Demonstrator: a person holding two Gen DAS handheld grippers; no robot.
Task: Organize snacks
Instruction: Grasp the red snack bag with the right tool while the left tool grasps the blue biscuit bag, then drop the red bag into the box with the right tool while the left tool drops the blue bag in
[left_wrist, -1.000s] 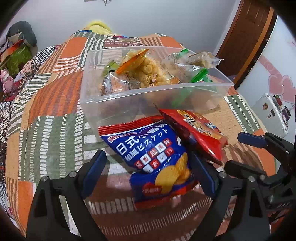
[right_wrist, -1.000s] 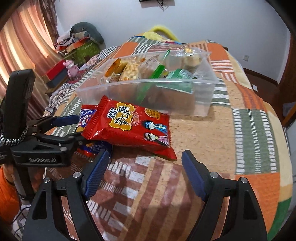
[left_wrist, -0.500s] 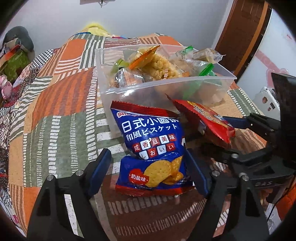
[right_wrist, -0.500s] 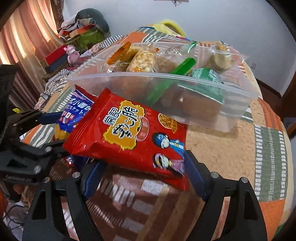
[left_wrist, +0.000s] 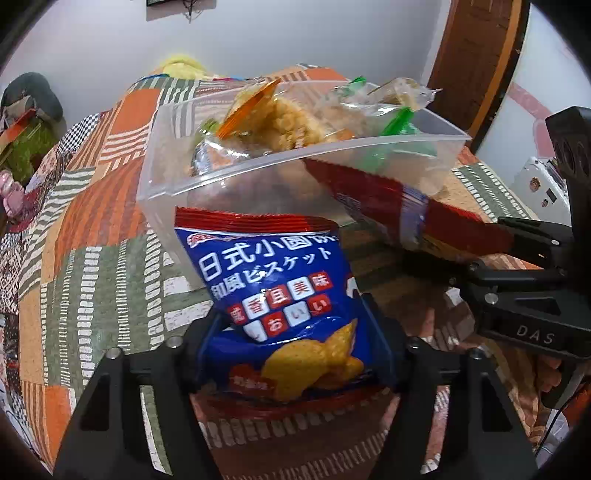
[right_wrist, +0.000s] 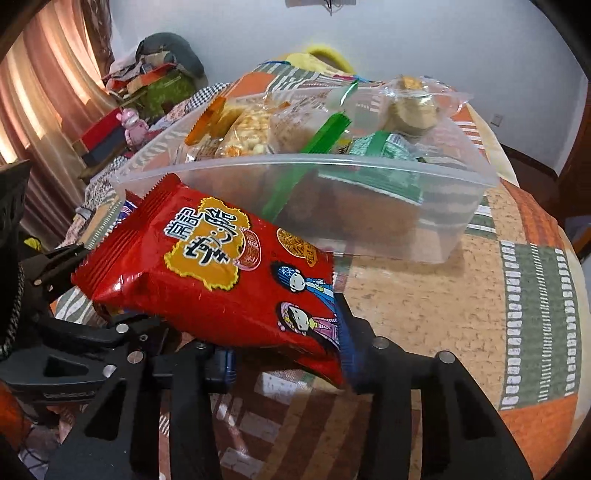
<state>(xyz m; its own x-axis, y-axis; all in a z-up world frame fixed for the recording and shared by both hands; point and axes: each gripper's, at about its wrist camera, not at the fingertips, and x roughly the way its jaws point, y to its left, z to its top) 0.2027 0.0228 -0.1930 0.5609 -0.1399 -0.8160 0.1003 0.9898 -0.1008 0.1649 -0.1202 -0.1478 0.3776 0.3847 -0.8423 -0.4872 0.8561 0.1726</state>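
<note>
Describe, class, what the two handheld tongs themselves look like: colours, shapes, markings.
Both tongs are matte black plastic frames with silver screw heads. The left tongs and right tongs each have two angular fingers lined with blue pads. Seen from the left view, the right unit's side carries pale "DAS" lettering.

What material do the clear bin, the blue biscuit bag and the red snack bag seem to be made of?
Clear bin: apparently rigid translucent plastic, since the snacks show through its straight walls. Blue biscuit bag: probably thin glossy printed film; it creases. Red snack bag: likely glossy foil-type film, with bright highlights and a serrated sealed edge.
</note>
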